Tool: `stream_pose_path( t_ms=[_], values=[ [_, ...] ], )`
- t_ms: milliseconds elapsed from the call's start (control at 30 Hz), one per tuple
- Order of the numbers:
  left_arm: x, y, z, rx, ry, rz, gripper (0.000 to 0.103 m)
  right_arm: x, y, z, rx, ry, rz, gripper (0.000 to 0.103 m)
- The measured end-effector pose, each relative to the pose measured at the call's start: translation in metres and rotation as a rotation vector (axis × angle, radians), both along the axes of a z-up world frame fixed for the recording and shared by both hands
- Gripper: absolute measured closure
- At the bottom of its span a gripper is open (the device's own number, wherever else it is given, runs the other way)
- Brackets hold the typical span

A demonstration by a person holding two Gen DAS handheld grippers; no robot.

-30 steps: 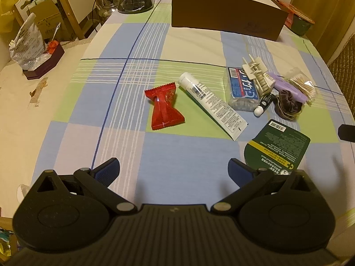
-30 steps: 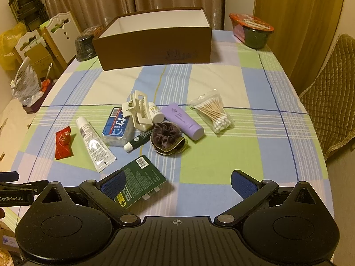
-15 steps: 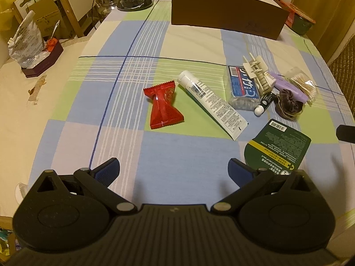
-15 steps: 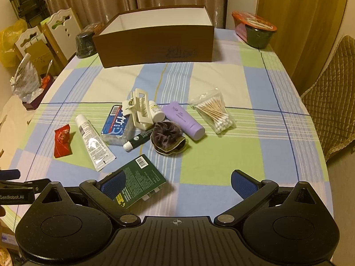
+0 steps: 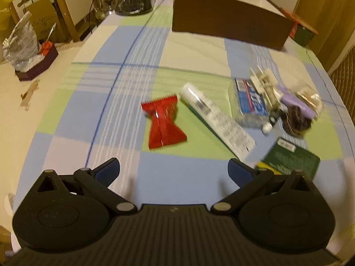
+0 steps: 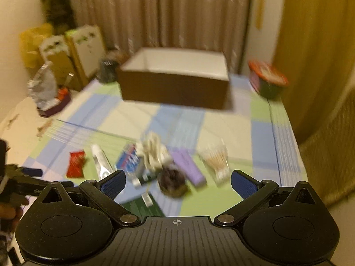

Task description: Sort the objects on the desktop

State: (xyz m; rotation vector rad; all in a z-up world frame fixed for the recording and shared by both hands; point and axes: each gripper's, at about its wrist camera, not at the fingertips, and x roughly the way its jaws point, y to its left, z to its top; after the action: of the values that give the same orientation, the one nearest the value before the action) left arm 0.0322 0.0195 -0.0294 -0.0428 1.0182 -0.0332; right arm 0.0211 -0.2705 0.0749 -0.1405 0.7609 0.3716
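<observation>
Nothing has been sorted yet, judging by how the things lie: every loose item sits on the checked surface (image 5: 124, 44), and the open brown box (image 6: 175, 88) stands at the far edge, its white inside showing nothing, seemingly where things are meant to go. The left gripper (image 5: 173, 170) hovers low over the near side with its fingers spread wide and empty, aimed roughly at the red wrapper (image 5: 163, 125), which lies alone at the left, just beside the white tube (image 5: 216, 119). That isolation probably makes it the easiest first pick. The right gripper (image 6: 177, 181) is also spread and holds nothing, facing the crowded cluster to the right: blue packet (image 6: 131, 159), white hair clip (image 6: 154, 153), purple tube (image 6: 188, 166), dark scrunchie (image 6: 173, 181) and cotton swabs (image 6: 216, 161), touching or overlapping. The right view is blurred, so finer contact there cannot be judged.
</observation>
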Motion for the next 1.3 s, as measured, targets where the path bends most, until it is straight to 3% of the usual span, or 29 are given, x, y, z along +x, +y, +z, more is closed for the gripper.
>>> stream_pose_path(
  t_ms=[233, 333, 467, 567, 867, 933, 967, 1000, 1033, 1133, 1200, 1300],
  values=[
    [0.019, 0.015, -0.005, 0.009, -0.042, 0.027, 0.002, 0.006, 0.003, -0.023, 0.061, -0.044, 0.121, 0.000],
    [0.022, 0.016, -0.008, 0.003, -0.052, 0.028, 0.009, 0.005, 0.001, -0.033, 0.119, -0.028, 0.170, 0.000],
    [0.026, 0.014, -0.014, 0.006, -0.065, 0.000, 0.011, 0.006, 0.009, -0.043, 0.119, -0.046, 0.202, 0.000],
    [0.029, 0.013, -0.018, 0.008, -0.075, -0.022, 0.022, 0.009, 0.022, -0.050, 0.125, -0.034, 0.224, 0.000],
    [0.037, 0.008, -0.031, 0.015, -0.104, -0.086, 0.044, 0.021, 0.056, -0.066, 0.032, -0.035, 0.230, 0.000],
    [0.040, 0.008, -0.035, 0.015, -0.107, -0.110, 0.054, 0.025, 0.061, -0.071, 0.005, -0.023, 0.223, 0.001],
    [0.042, 0.008, -0.038, 0.012, -0.101, -0.121, 0.057, 0.026, 0.064, -0.073, -0.007, -0.020, 0.222, 0.003],
    [0.044, 0.008, -0.041, 0.007, -0.093, -0.132, 0.062, 0.028, 0.067, -0.075, -0.019, -0.013, 0.224, 0.016],
    [0.045, 0.009, -0.043, 0.002, -0.090, -0.143, 0.062, 0.029, 0.072, -0.077, -0.031, 0.000, 0.231, 0.023],
    [0.046, 0.012, -0.045, -0.007, -0.102, -0.186, 0.065, 0.029, 0.087, -0.084, -0.059, 0.011, 0.254, 0.023],
    [0.046, 0.018, -0.043, -0.012, -0.103, -0.206, 0.077, 0.027, 0.100, -0.089, -0.080, 0.009, 0.287, 0.023],
    [0.045, 0.033, -0.038, 0.001, -0.103, -0.230, 0.078, 0.028, 0.123, -0.097, -0.108, 0.008, 0.359, 0.023]
  ],
)
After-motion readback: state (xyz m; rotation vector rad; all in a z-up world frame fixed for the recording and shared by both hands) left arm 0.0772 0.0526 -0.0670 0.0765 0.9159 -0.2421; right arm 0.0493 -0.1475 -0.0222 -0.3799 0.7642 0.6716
